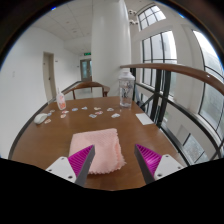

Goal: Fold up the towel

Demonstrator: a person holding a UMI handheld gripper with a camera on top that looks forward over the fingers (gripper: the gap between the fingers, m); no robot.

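Note:
A pink towel [98, 150] lies folded into a rough square on the brown wooden table [60, 135], its near right corner reaching between my fingers. My gripper [116, 160] hovers over the table's near edge with its fingers spread wide. The left magenta pad [83, 160] overlaps the towel's near edge; the right pad [148, 157] is clear of the towel, over bare wood. Nothing is held between the fingers.
Far across the table stand a clear water jug [126, 88], a small pink cup [61, 102] and several small scattered items [97, 112]. A white column [108, 45] and a door [49, 75] are behind. Large windows [170, 60] line the right side.

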